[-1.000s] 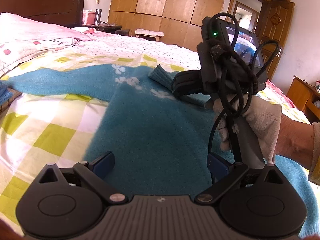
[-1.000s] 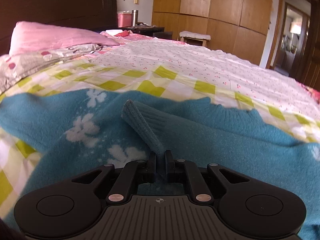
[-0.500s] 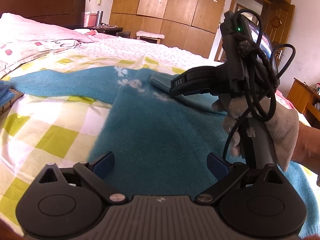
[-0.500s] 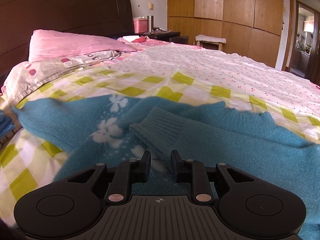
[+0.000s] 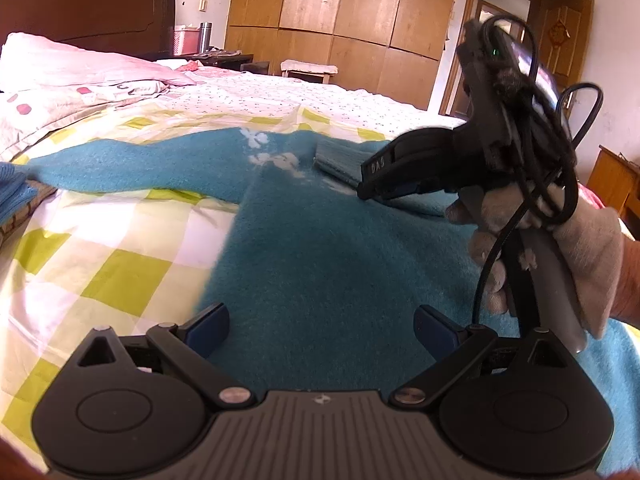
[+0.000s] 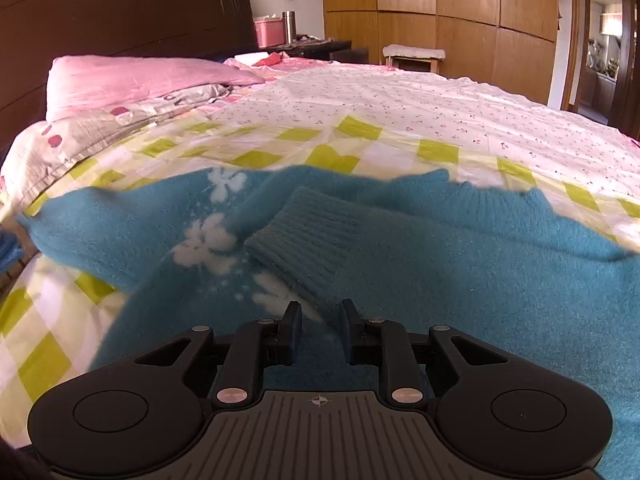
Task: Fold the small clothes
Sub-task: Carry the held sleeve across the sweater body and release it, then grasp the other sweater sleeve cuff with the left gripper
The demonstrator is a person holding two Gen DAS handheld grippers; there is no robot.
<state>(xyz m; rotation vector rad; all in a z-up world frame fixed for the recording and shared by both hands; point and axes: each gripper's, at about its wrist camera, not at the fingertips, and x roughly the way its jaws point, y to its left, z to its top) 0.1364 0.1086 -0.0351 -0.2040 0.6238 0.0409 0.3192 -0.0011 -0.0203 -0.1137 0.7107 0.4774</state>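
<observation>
Behind the blue sweater (image 6: 460,280), pink pillow (image 6: 136,80), wooden wardrobe (image 6: 460,12), bedside stool (image 6: 414,56)

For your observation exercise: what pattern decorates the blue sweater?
White flowers on the teal-blue sweater, clearest in the right wrist view.

R gripper (image 6: 320,330), clamped on the ribbed cuff of the fuzzy teal sweater sleeve (image 6: 310,240) 1 s ago, has let go; its jaws now stand apart w/ a gap between them. Cuff, pinched up on edge before, now lies flat on the teal sweater body (image 6: 480,300), just ahead of the fingertips. In L wrist view the R gripper (image 5: 366,192) has backed off to the right, past the cuff (image 5: 340,158).
</observation>
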